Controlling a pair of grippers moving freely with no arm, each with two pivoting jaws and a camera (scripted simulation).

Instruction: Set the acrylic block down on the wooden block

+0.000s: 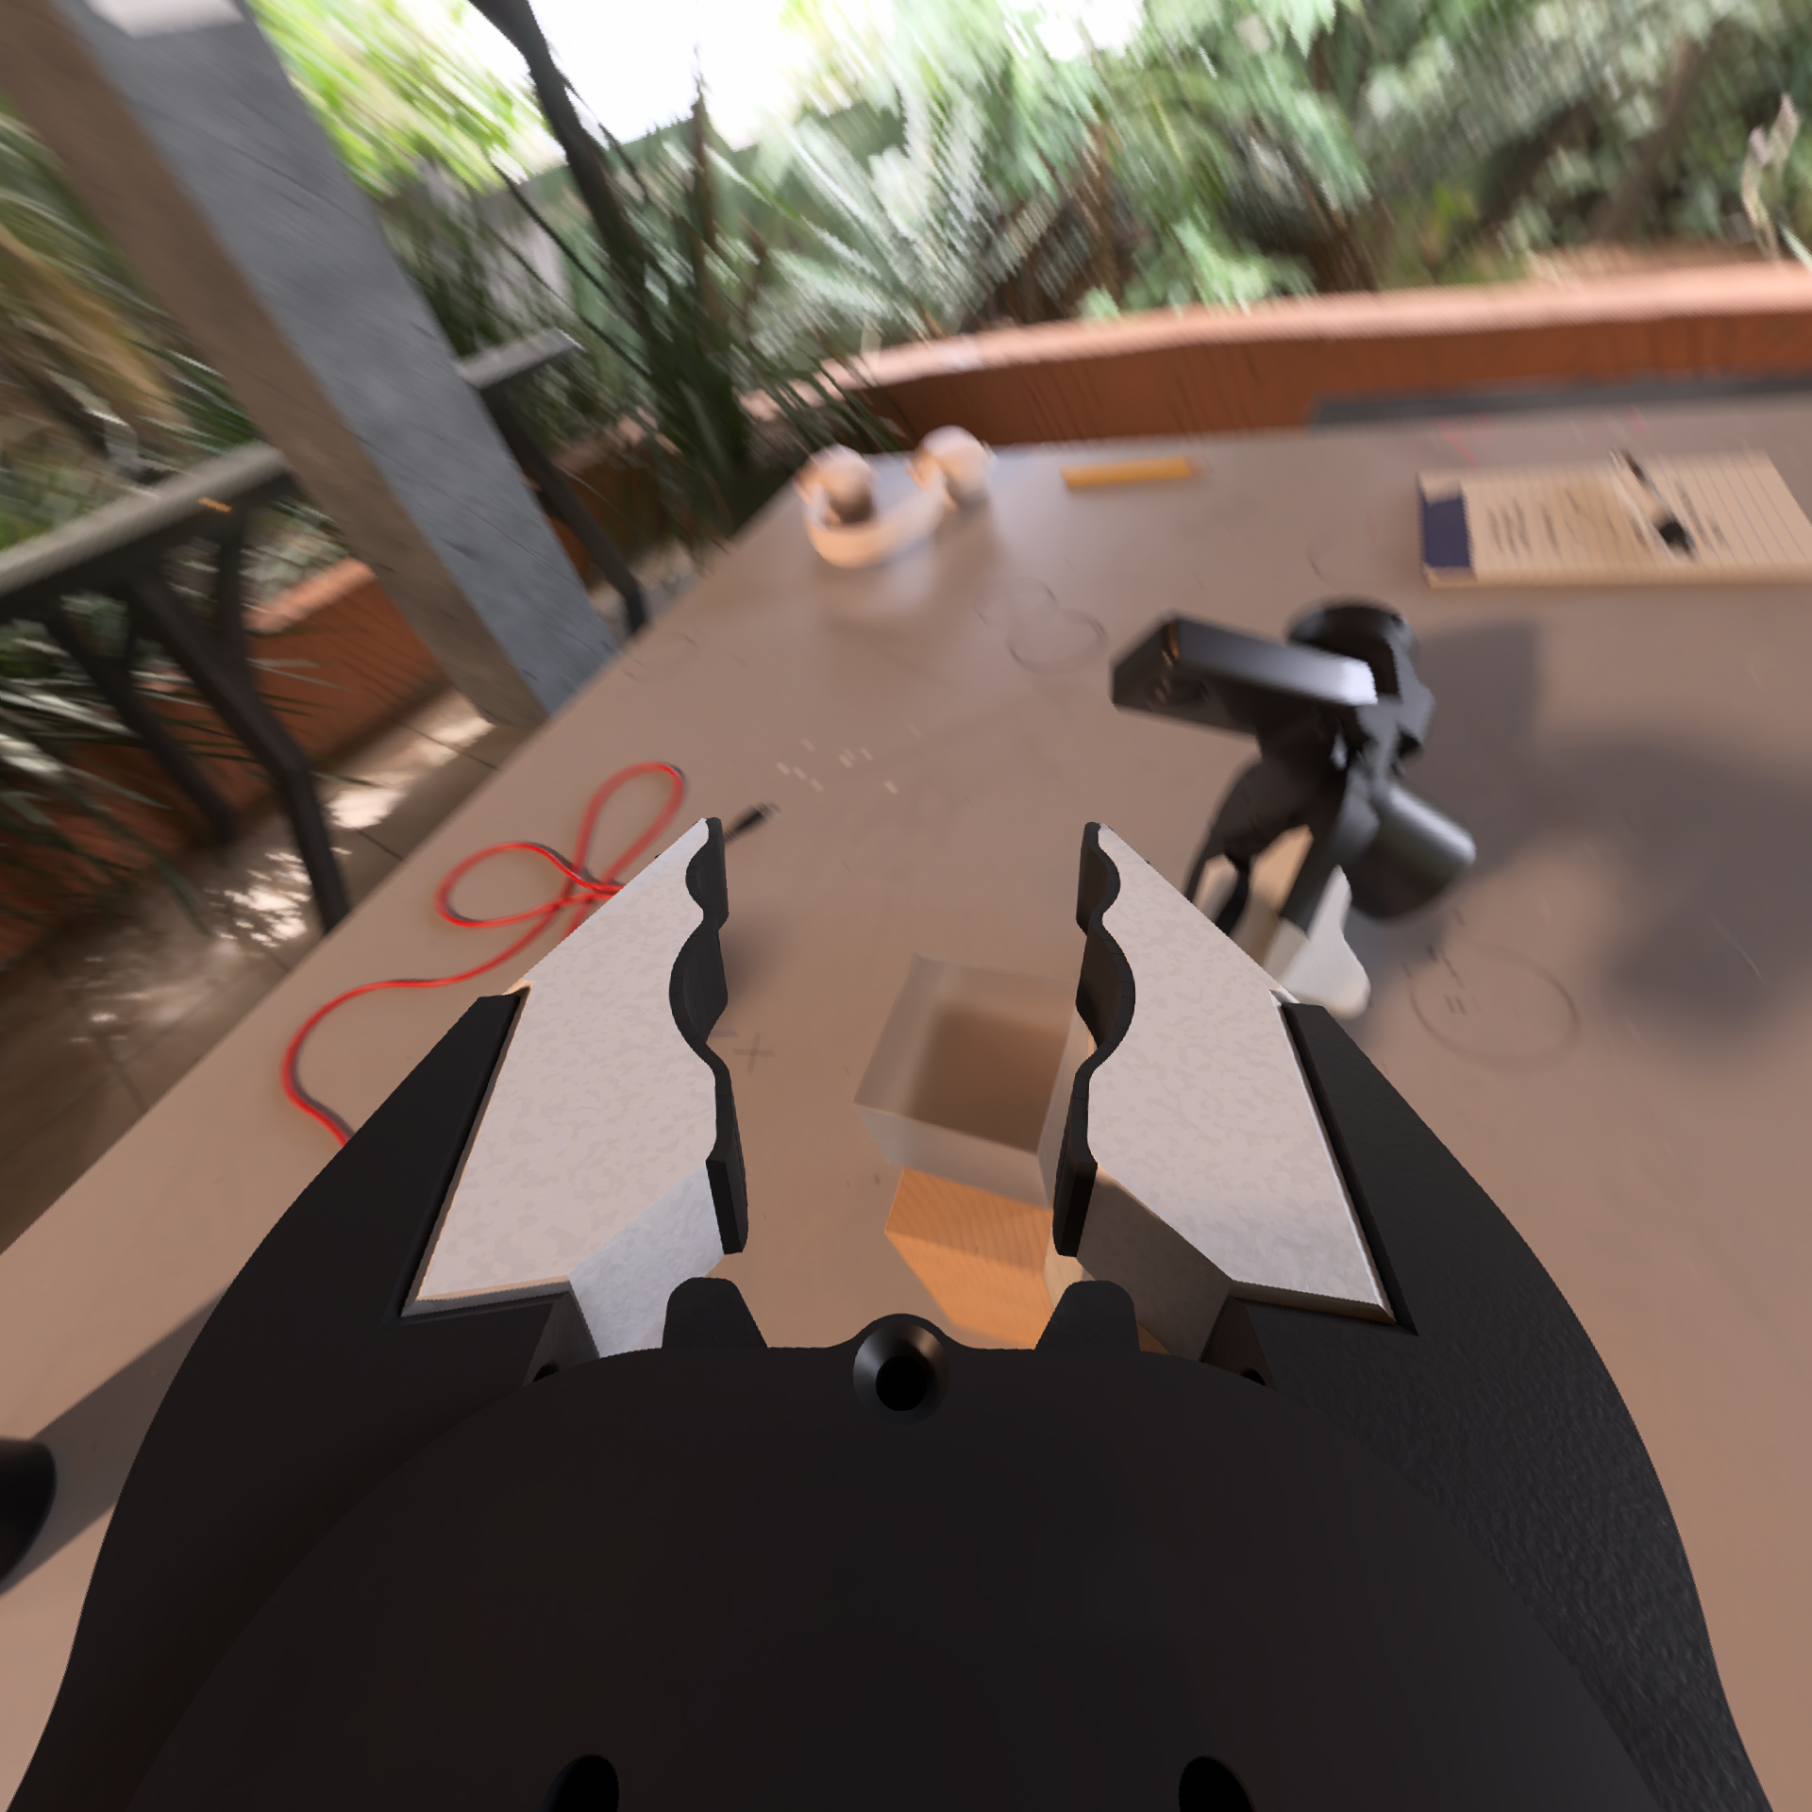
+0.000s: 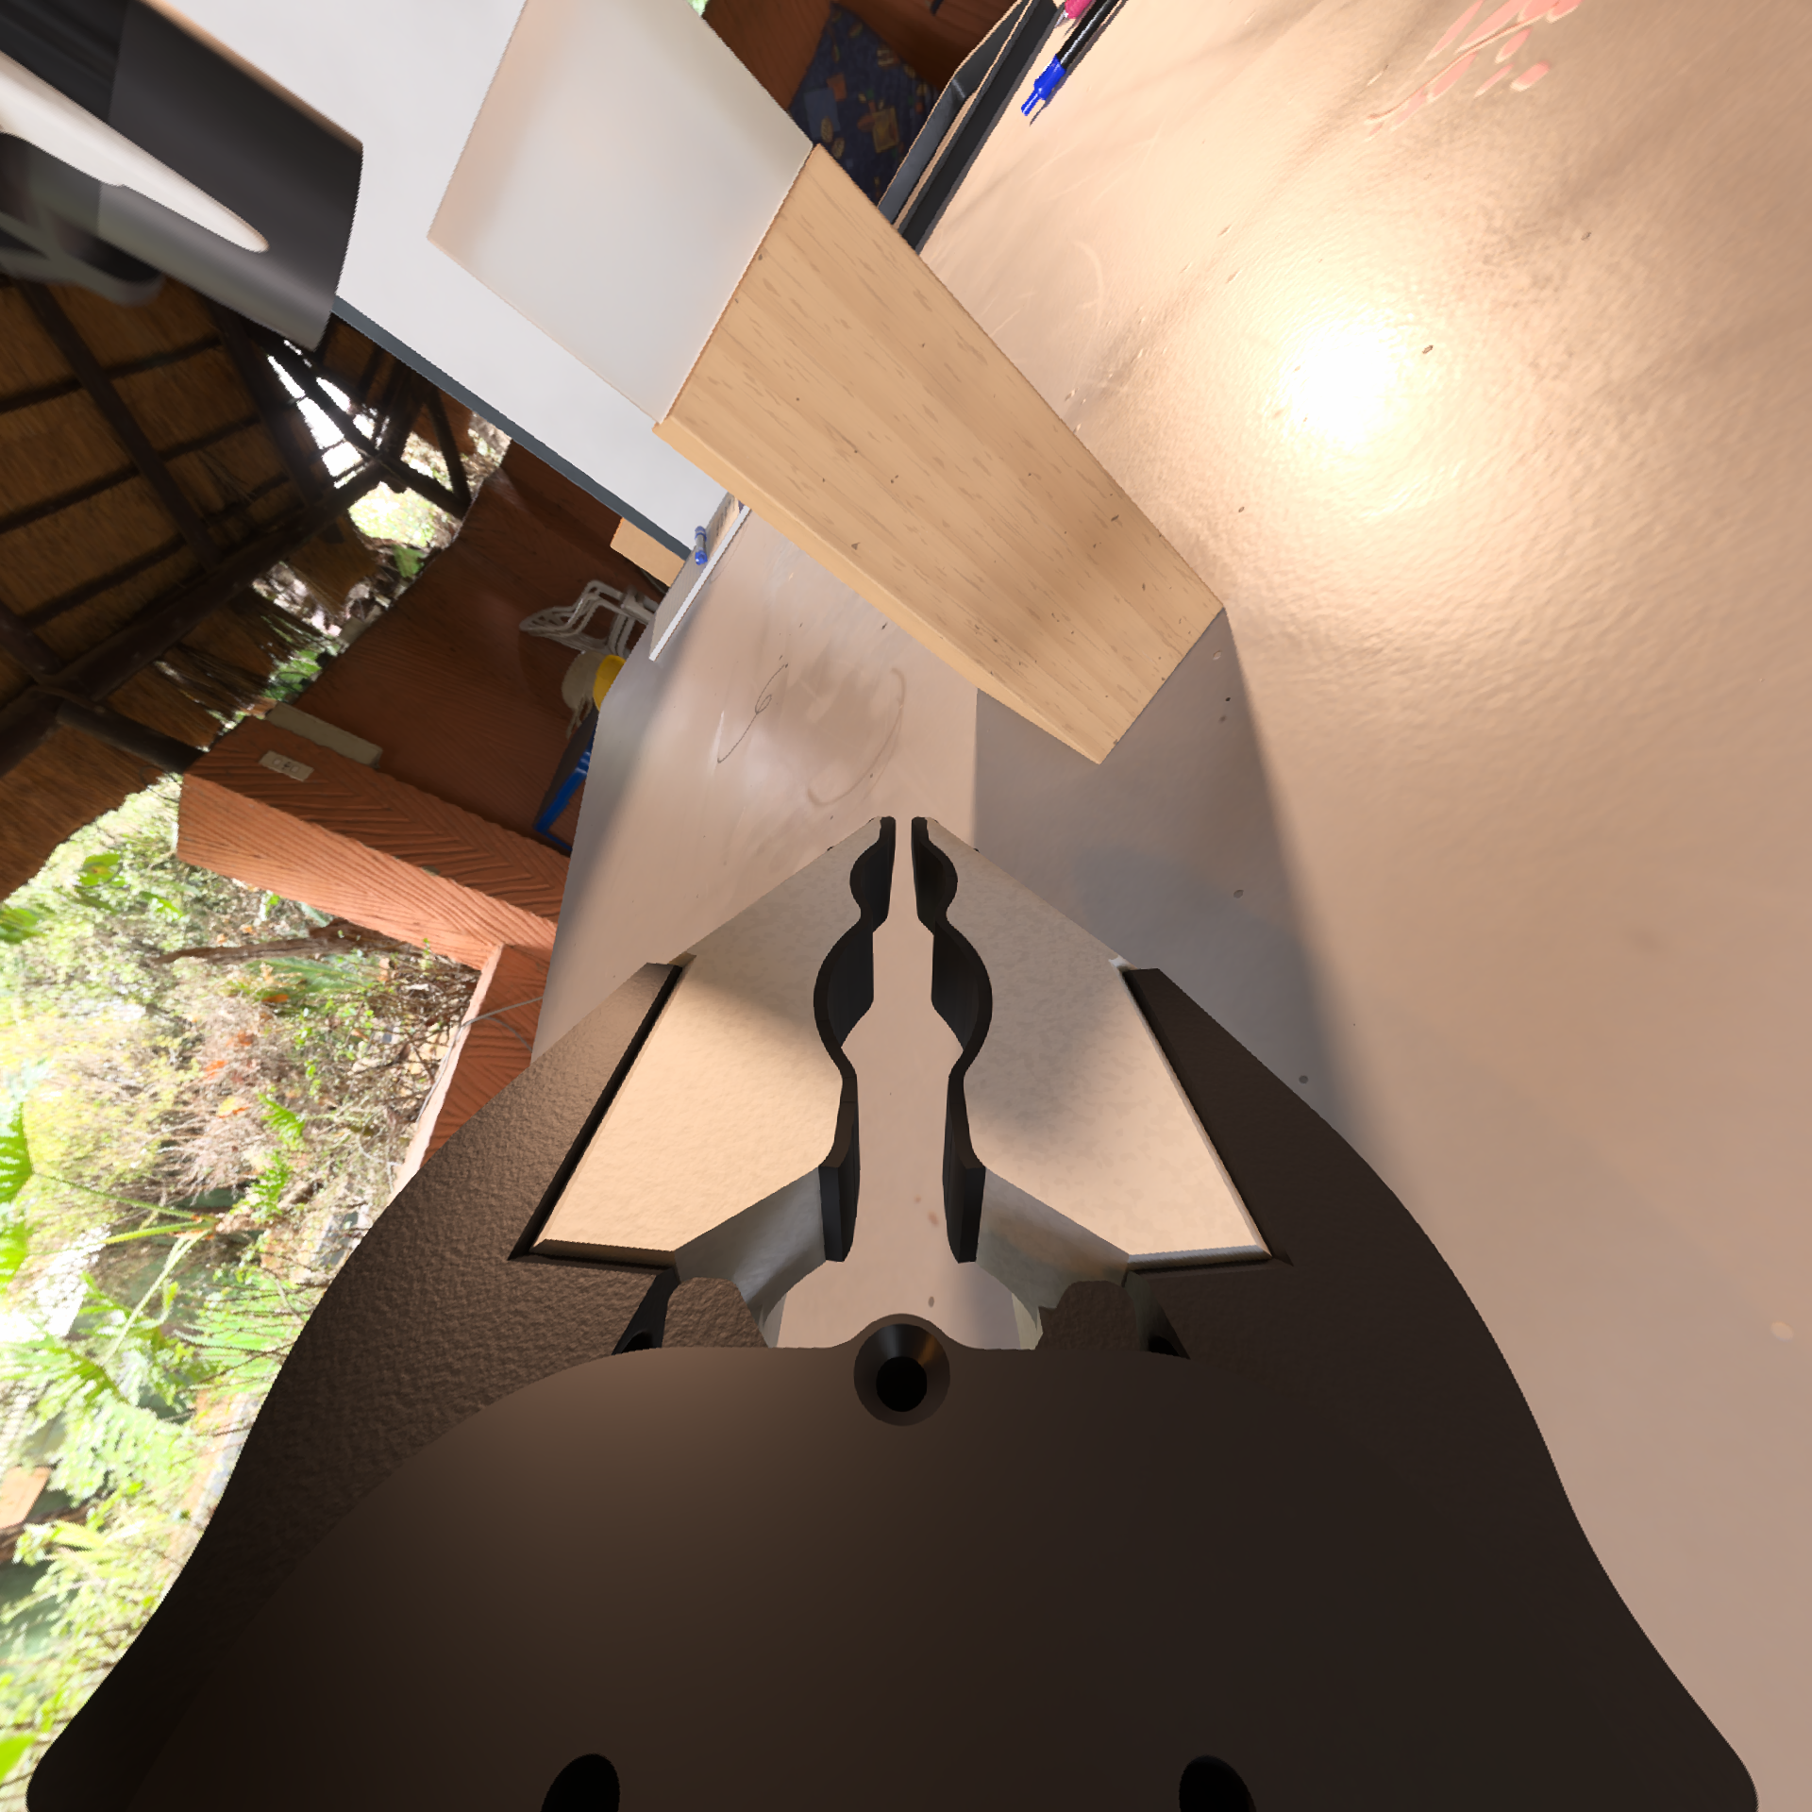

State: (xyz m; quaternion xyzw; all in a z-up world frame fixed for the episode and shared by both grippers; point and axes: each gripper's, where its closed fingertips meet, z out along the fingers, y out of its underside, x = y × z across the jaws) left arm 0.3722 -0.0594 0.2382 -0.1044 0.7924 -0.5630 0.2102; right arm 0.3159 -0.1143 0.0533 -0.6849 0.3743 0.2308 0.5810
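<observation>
The clear acrylic block (image 1: 966, 1054) rests on top of the wooden block (image 1: 976, 1260) on the table. My left gripper (image 1: 900, 833) is open and empty, above the stack. The stack shows in the gap between its fingers, and the right finger (image 1: 1177, 1059) hides the stack's right edge. My right gripper (image 2: 902, 829) is shut on nothing, low over the table and rolled on its side. From there the wooden block (image 2: 941, 461) and the acrylic block (image 2: 618, 196) stand just ahead. The right gripper also shows farther off in the left wrist view (image 1: 1324, 765).
A red wire (image 1: 549, 882) lies near the table's left edge. A white headset-like object (image 1: 882, 500), a yellow ruler (image 1: 1128, 473) and a notepad with a pen (image 1: 1608, 529) lie at the far side. Blue pens (image 2: 1044, 83) lie beyond the stack.
</observation>
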